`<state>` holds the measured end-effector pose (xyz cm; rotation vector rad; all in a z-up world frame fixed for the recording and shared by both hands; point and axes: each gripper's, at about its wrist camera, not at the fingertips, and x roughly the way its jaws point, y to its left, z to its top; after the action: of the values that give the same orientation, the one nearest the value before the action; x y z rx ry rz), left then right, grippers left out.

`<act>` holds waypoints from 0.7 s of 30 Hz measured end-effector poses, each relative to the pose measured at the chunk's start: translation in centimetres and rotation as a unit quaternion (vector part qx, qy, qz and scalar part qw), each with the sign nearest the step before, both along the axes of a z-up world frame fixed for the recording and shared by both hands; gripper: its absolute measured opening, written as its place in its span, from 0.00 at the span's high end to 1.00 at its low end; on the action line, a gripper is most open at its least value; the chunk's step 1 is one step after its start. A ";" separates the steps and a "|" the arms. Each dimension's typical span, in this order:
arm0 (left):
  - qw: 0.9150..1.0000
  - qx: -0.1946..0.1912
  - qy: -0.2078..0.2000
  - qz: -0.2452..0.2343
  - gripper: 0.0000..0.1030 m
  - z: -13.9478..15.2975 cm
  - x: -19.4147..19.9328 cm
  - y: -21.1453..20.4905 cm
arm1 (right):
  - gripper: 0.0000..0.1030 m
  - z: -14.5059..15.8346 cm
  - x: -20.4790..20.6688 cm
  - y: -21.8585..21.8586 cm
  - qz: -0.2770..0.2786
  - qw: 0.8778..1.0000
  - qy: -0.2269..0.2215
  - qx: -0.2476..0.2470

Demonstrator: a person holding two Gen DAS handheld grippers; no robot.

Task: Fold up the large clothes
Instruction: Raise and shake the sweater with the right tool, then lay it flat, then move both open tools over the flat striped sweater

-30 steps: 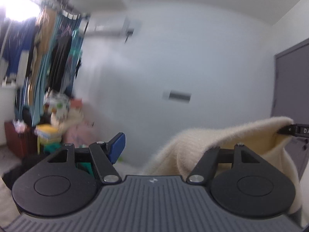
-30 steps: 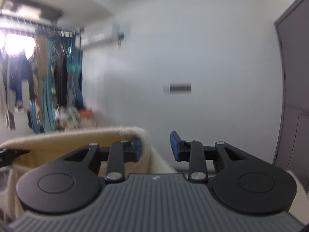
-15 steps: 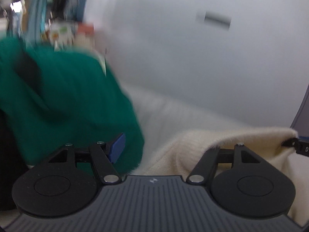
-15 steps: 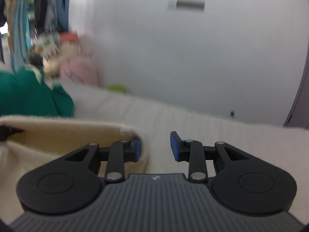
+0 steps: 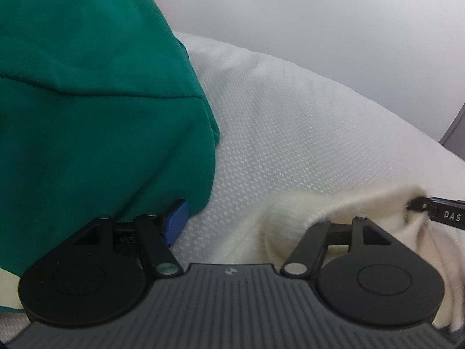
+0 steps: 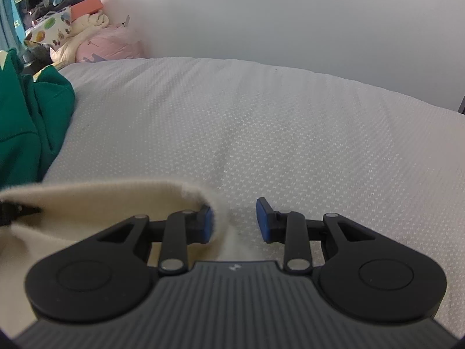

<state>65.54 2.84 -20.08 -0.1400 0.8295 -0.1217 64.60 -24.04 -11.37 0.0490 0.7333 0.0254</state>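
The left gripper and right gripper stand spread, the cream sweater apparently hooked over each inner finger. It spans between them above the bed. Next: lower it flat.

Both fisheye views are evenly lit by soft, diffuse light without glare, straight edges are bowed toward the rims, the wall is rendered hazy, and a faint shadow is cast on the bedspread.
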 end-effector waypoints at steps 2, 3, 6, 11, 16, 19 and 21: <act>1.000 0.002 0.011 -0.008 0.30 -0.2 0.6 0.1 | 0.67 -0.2 -0.1 -0.3 0.002 1.000 0.004 -0.006; 1.000 0.004 0.018 -0.014 0.29 0.0 0.9 -0.2 | 0.67 -0.1 -0.4 -0.3 0.002 1.000 0.005 -0.010; 0.998 0.000 0.046 -0.043 0.21 -0.1 2.3 0.0 | 0.63 -0.1 0.0 0.3 0.001 1.000 0.007 -0.020; 0.994 -0.006 0.067 -0.087 0.12 1.1 2.7 -0.7 | 0.47 0.5 0.2 0.2 -0.002 1.000 0.024 -0.017; 0.991 0.005 0.054 -0.122 0.08 3.2 2.3 -1.9 | 0.20 1.1 -0.7 0.6 0.033 0.999 0.032 0.004; 0.993 0.011 0.034 -0.112 0.08 4.2 1.7 -1.5 | 0.20 2.0 -2.1 1.7 0.058 0.998 0.013 -0.017; 0.994 0.001 0.020 -0.105 0.08 4.4 0.8 -1.4 | 0.20 2.5 -3.3 2.1 0.065 0.998 -0.001 -0.013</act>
<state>66.38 1.46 -15.70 -0.0537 0.8833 -0.3160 61.32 -21.89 -8.89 -0.0238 0.7339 0.1402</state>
